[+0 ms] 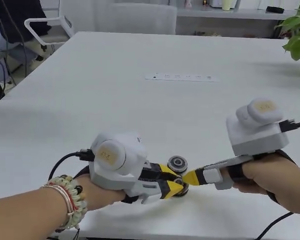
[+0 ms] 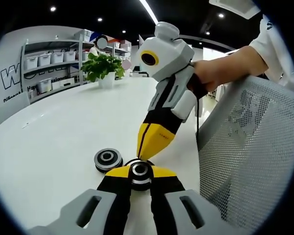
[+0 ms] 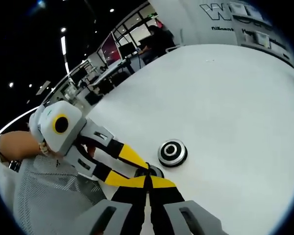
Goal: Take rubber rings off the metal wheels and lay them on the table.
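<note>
White counter, near edge: left gripper, jaws pinching one metal wheel, rubber ring apparently still on. Right gripper, jaws pressed together, tip meeting that wheel opposite the left jaws. Second wheel flat just beyond.

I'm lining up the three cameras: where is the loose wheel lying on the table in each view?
Head view: loose wheel low centre, just beyond the jaws.
Left gripper view: wheel lower left of centre.
Right gripper view: wheel just right of centre.
Shared landmark: clamped wheel beside it.
</note>
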Motion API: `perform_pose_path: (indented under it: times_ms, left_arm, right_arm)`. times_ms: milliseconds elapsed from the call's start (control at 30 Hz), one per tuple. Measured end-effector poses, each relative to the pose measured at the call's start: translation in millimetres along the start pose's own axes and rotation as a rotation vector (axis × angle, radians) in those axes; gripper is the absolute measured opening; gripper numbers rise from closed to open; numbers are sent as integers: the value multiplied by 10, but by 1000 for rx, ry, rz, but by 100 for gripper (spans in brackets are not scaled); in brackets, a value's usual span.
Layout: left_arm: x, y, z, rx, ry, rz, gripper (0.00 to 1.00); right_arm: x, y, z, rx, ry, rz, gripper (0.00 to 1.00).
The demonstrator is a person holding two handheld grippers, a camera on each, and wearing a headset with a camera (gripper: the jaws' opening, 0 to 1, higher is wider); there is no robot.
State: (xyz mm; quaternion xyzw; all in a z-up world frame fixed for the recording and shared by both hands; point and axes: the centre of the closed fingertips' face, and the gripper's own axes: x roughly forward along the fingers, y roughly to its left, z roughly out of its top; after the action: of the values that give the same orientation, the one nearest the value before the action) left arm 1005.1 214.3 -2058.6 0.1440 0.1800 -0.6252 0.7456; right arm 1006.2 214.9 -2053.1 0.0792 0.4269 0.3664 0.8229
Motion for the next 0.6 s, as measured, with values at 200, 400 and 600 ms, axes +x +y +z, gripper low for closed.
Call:
perform_pose_path:
  times_ms: [200,400,600]
  left_arm:
    - [4,-3,0,4,1,3,10]
    - [4,-15,0,12,9,1,11]
    - [1,-11,-4,11,23,3,11]
  right_arm:
    - [-60,33,67,38,-37,17,0]
    - [-31,46,48,-3,-19,6,0]
    - [-37,21,53,-6,-21,6,0]
